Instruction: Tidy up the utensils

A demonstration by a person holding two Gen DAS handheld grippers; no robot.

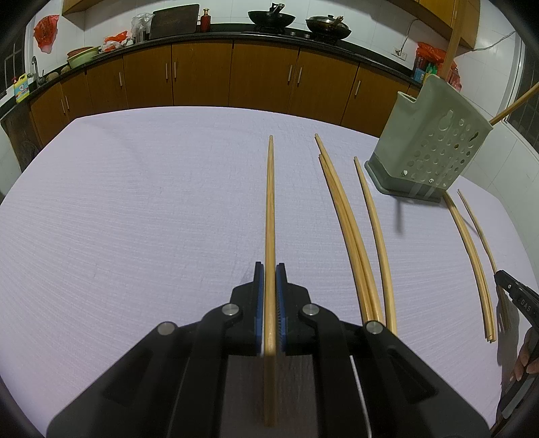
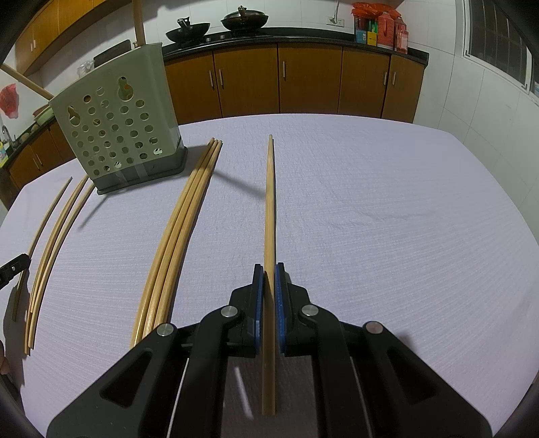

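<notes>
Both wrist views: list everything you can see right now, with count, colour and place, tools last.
held chopsticks: two, tan wood, one clamped in each tool, pointing away over the cloth
loose chopsticks: about six, tan, lying in two groups on the cloth, either side of the holder
utensil holder: one, grey-green, perforated, upright at the table's far side, long wooden sticks inside
tablecloth: one, pale lilac, covering the table
woks: two, black, on the back counter
left tool: black, blue pads, shut on a chopstick
right tool: black, blue pads, shut on a chopstick
</notes>
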